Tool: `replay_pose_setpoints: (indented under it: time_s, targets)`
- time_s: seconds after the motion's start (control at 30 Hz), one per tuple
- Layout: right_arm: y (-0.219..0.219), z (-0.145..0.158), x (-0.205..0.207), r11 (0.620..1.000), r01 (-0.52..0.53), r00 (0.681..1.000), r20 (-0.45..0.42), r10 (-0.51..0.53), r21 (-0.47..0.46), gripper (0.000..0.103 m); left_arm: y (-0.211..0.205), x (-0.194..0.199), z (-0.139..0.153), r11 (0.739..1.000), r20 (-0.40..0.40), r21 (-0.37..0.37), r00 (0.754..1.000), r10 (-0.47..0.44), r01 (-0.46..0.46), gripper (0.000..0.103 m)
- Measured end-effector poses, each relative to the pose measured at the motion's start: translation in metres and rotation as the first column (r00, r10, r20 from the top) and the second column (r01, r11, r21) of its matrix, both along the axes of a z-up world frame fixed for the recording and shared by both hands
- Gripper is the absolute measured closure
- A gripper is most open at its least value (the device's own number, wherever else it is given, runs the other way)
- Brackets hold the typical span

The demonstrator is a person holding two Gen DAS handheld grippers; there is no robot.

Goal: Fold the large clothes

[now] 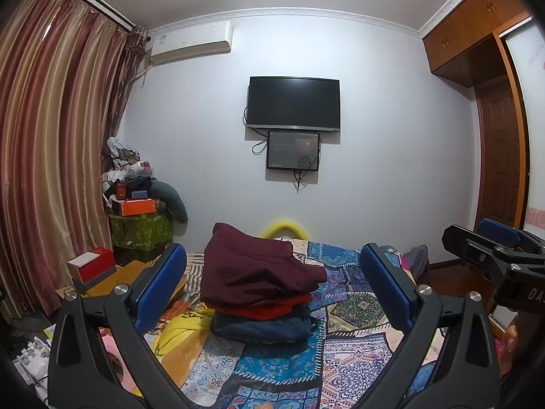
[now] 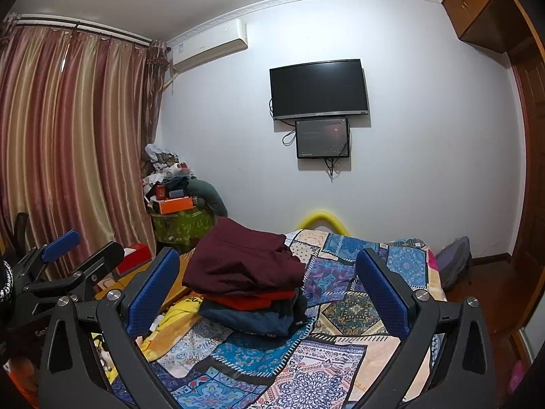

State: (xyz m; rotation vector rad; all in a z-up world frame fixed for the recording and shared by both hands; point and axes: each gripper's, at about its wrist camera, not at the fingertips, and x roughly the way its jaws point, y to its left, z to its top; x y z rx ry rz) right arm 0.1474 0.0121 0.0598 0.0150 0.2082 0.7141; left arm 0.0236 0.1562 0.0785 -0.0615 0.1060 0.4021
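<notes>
Left side: a loose yellow printed garment [image 1: 184, 323] lies crumpled at the bed's left edge, partly over the side and just beside the stack. Risk: it may slide off the edge, or catch a passing finger.

Centre: a stack of folded clothes sits on the blue patchwork-patterned bed cover [image 1: 340, 368], with a dark maroon folded garment [image 1: 255, 269] on top, a red folded layer [image 1: 269, 308] under it, and a navy folded garment [image 1: 265, 327] at the base. The maroon piece overhangs the layers beneath and sits unevenly; in my judgement a nudge could topple it.

The left gripper [image 1: 272, 286] is spread wide, holding nothing, hovering short of the stack.

Right side: the right gripper [image 2: 269, 283] is likewise fully spread and empty. The two tools are close together; collision is possible.
</notes>
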Motion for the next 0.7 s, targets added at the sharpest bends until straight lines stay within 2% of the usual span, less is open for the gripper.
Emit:
replay_pose_setpoints:
  time_s: [0.7]
  targets:
    - [0.0073, -0.0044, 0.0052, 1.0, 0.012, 1.0, -0.015, -0.013, -0.025, 0.0, 0.002, 0.007, -0.0089, 1.0, -0.024, -0.021, 0.999, -0.021, 0.021, 0.0]
